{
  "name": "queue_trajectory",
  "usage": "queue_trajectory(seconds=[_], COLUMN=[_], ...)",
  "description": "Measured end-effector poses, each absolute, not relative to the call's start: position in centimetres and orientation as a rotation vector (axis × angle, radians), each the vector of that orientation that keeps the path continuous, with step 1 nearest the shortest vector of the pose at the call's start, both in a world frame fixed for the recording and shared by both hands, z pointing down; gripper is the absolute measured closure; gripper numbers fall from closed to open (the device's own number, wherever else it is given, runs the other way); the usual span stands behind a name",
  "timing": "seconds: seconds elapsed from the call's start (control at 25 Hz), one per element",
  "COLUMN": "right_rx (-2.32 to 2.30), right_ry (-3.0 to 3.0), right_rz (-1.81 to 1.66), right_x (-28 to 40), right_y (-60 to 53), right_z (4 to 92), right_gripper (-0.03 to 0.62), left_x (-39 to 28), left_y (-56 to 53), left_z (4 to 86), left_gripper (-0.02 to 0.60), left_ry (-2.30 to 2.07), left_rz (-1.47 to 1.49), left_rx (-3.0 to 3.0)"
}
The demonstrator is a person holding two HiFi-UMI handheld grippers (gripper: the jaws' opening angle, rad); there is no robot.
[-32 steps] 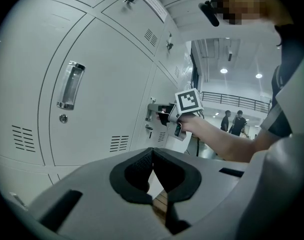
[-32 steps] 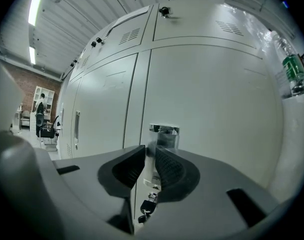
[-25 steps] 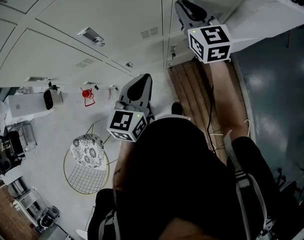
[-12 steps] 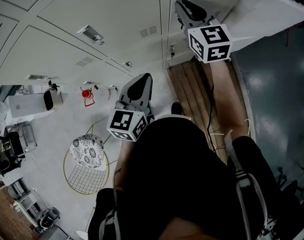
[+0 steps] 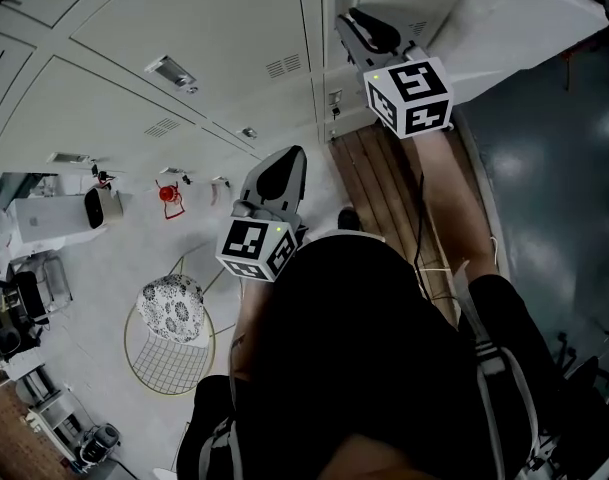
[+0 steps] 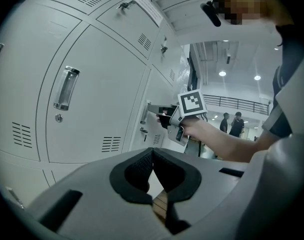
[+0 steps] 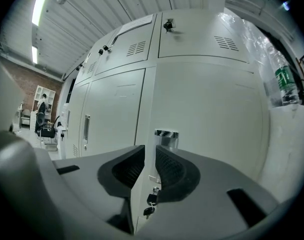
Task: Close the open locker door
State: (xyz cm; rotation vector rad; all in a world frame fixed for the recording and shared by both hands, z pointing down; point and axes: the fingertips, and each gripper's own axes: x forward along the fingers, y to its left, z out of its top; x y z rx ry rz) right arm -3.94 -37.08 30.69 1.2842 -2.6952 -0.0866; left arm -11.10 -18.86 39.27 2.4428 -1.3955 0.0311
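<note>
Gripping: right hand-held gripper [image 7: 151,151] clamped on the free edge of the open locker door [image 7: 206,109], just above its hanging key [image 7: 152,199]
Left hand-held gripper [image 6: 152,156]: clenched on nothing, well apart from the door

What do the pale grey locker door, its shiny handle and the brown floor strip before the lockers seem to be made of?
Pale grey locker door: probably painted sheet metal, matt; its edge is thin.
Shiny handle: likely polished or chromed metal; it mirrors light.
Brown floor strip: looks like wood planks by its long seams, perhaps laminate.
</note>
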Motion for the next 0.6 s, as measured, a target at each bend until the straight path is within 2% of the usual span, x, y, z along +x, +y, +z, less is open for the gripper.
queue_trajectory(seconds=[0.28, 0.6], right_rx=[1.219, 1.202], right_ry=[-2.706, -2.715], right_rz=[-0.096, -0.080], right_x=[-2.7, 0.4], right_y=[-34.7, -32.6], right_z=[31.4, 32.2], right_gripper=[0.537, 0.575], left_x=[-7.7, -3.8], left_y=[-19.3, -19.2], left_z=[39.3, 40.0], left_gripper=[0.565, 0.565], left_ry=[-1.358, -1.335], left_rz=[0.004, 0.011], left_rx=[2.456, 2.454])
